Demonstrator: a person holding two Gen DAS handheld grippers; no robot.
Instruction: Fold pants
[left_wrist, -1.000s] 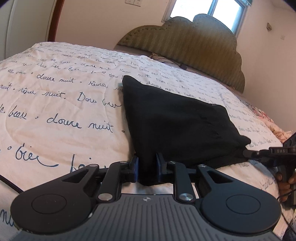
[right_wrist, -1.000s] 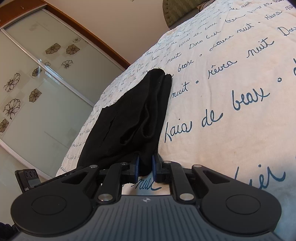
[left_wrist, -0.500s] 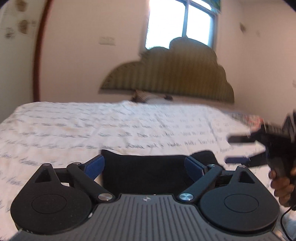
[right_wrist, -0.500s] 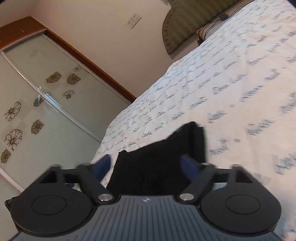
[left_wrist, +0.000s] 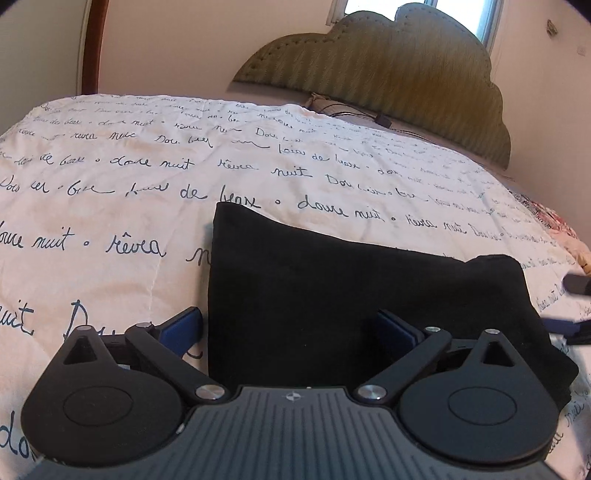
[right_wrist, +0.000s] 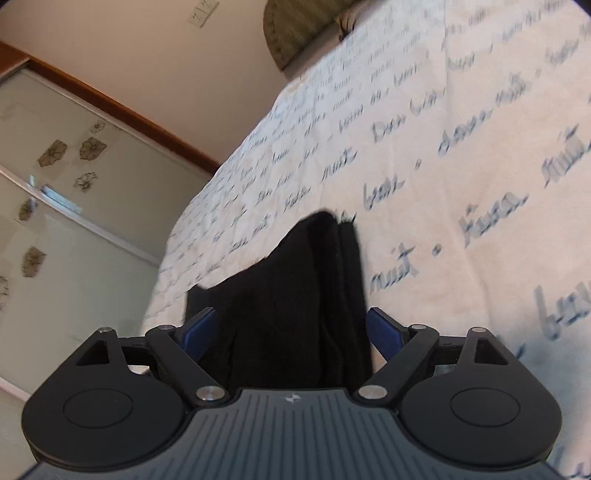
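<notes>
the folded black pants (left_wrist: 351, 295) lie flat on the bed (left_wrist: 129, 206). the left tongs (left_wrist: 290, 328) have just spread wide and released them, pads clear of the cloth. only the left view shows the headboard (left_wrist: 388, 70). the right tongs (right_wrist: 291, 328) are likewise released, and only that view shows the flowered wardrobe doors (right_wrist: 74, 192).

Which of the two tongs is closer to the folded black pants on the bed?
Hard to call. The left tongs and the right tongs both hang over an edge of the pants, jaws just opened and spread wide, gripping nothing. Neither looks clearly nearer.
</notes>
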